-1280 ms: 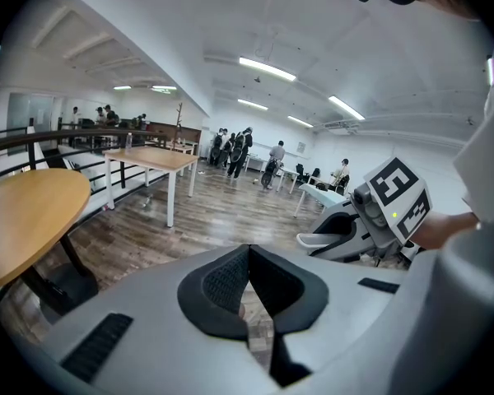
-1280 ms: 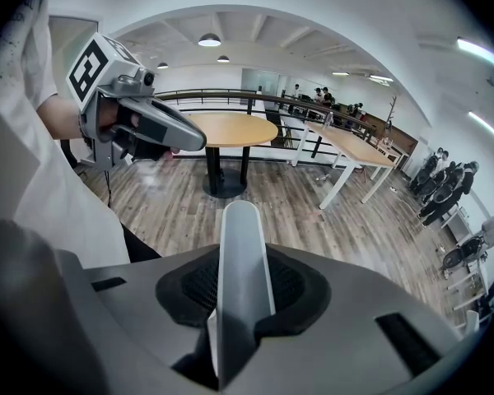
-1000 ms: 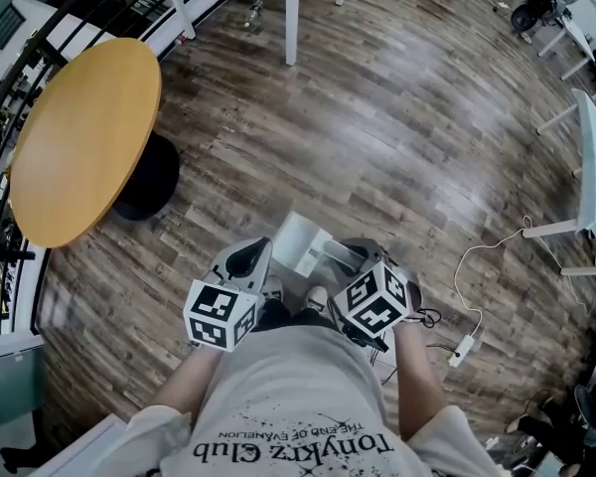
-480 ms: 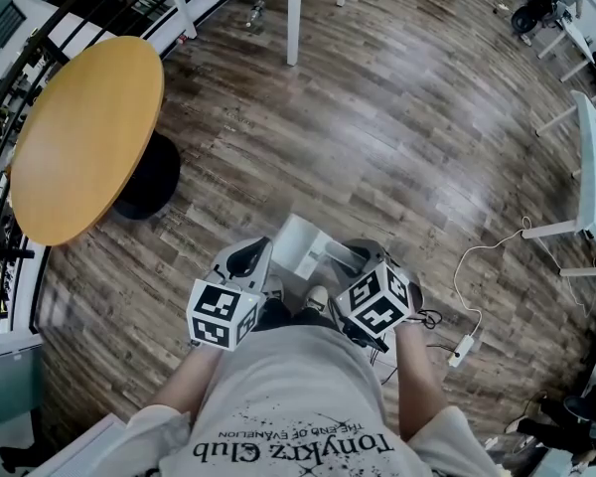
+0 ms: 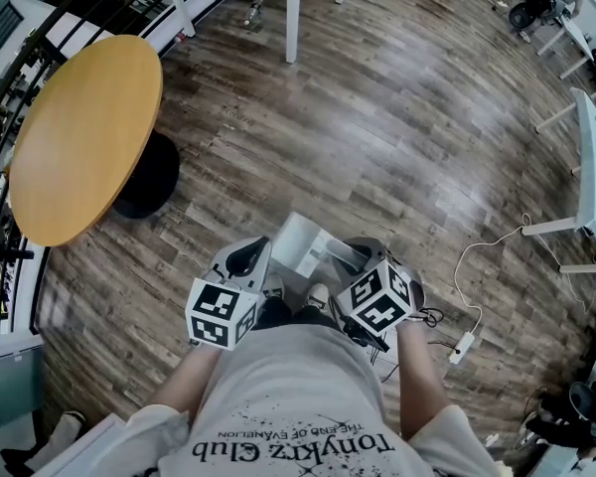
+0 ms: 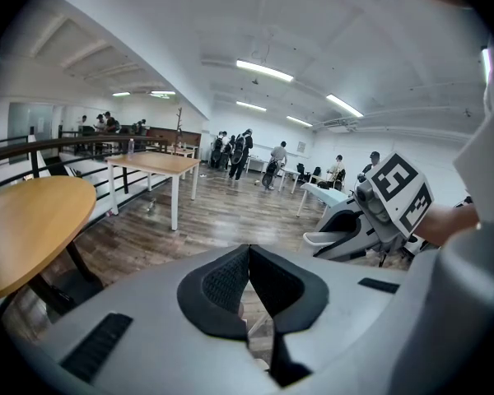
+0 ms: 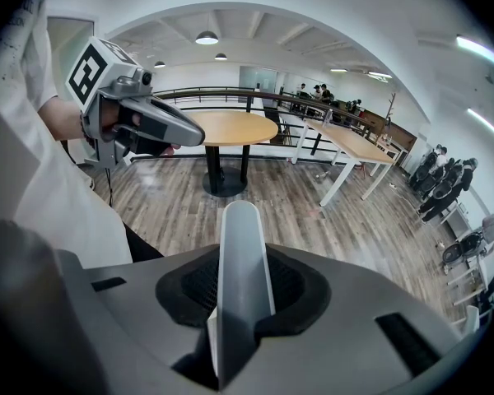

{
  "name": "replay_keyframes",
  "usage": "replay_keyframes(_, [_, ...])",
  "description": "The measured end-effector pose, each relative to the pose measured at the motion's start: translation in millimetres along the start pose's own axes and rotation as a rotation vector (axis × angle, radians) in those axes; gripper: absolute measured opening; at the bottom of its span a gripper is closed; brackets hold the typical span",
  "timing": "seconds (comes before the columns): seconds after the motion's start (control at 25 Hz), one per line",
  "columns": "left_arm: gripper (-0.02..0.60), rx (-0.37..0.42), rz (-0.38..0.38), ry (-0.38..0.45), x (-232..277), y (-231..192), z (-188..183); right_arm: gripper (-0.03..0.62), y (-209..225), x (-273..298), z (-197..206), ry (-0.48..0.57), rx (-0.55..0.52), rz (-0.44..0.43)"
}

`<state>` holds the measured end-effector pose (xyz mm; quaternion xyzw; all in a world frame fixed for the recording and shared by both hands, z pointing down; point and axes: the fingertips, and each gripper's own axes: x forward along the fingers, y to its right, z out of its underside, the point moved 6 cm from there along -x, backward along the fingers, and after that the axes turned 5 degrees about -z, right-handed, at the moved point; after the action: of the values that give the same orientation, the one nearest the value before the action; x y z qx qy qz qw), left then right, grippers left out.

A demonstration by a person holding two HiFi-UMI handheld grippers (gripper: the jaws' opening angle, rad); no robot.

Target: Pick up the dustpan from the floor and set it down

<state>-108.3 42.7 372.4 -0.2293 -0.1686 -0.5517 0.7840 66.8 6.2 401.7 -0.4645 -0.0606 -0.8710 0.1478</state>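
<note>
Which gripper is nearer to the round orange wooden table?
Left. The left gripper is on the side of the round orange wooden table, apart from it; the right gripper, jaws shut on the white plastic dustpan, is farther off.

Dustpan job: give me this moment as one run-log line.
right gripper: shut on dustpan handle | left gripper: shut, empty | dustpan: between both grippers

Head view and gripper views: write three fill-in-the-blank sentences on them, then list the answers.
The right gripper grips the dustpan by its ___. The left gripper is shut and holds ___. In the head view, the round table stands on the ___ side. Answers: handle, nothing, left.
</note>
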Motion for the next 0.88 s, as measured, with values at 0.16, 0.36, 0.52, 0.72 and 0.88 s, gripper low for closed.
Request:
replay_keyframes(0.16, [0.023, -0.003, 0.002, -0.003, 2, -2, 1, 0.112, 2, 2, 1, -0.002, 0.001, 0.004])
replay_keyframes(0.36, [0.023, -0.003, 0.008, -0.018, 4, -2, 5, 0.112, 6, 6, 4, -0.005, 0.01, 0.01])
replay_keyframes(0.52, [0.023, -0.003, 0.021, -0.03, 9, -4, 8, 0.112, 13, 14, 6, -0.006, 0.018, 0.016])
replay_keyframes(0.72, [0.023, -0.014, 0.033, -0.041, 18, -13, 13, 0.112, 23, 30, 6, -0.017, 0.031, 0.014])
replay_keyframes(0.88, [0.023, -0.023, 0.031, -0.049, 27, -25, 16, 0.112, 32, 43, 5, -0.02, 0.039, 0.018])
